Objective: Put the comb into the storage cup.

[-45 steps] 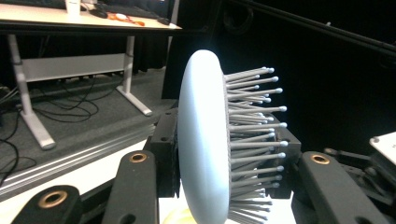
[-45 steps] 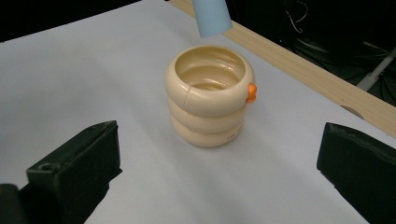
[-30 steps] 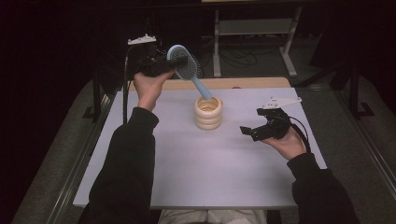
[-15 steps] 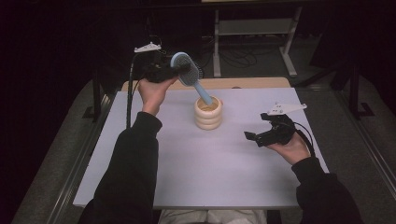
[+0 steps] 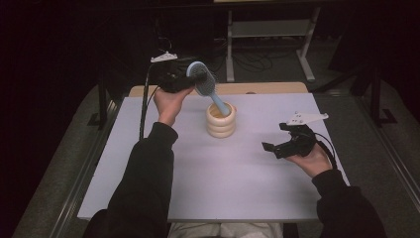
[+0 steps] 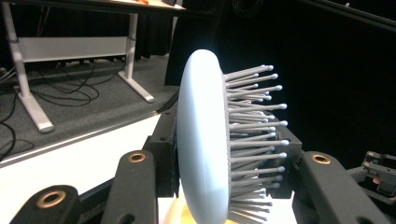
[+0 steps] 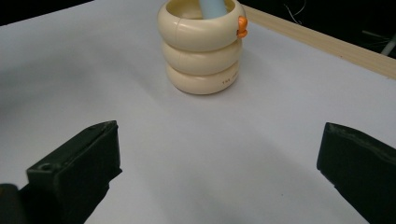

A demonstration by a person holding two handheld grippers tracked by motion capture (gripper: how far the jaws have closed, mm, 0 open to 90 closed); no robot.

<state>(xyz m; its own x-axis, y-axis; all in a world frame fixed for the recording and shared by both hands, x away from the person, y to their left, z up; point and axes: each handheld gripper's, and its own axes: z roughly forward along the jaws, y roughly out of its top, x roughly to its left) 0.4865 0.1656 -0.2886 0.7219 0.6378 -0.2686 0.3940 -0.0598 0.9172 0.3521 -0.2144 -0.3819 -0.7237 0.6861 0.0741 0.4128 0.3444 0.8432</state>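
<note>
My left claw (image 5: pixel 190 79) is clamped across the oval head of a pale blue plastic hairbrush (image 5: pixel 204 82), one jaw on its smooth back, the other against the bristles. I hold it by the head, I judge, so that the handle hangs free below the claw and can steer into the cream, three-ringed plastic holder (image 5: pixel 221 120) standing beneath and just right of it; the handle tip already sits inside the rim. My right claw (image 5: pixel 278 142) waits with jaws wide apart and empty, low over the white worktop (image 5: pixel 223 188), the holder well ahead of it, probably kept clear.
</note>
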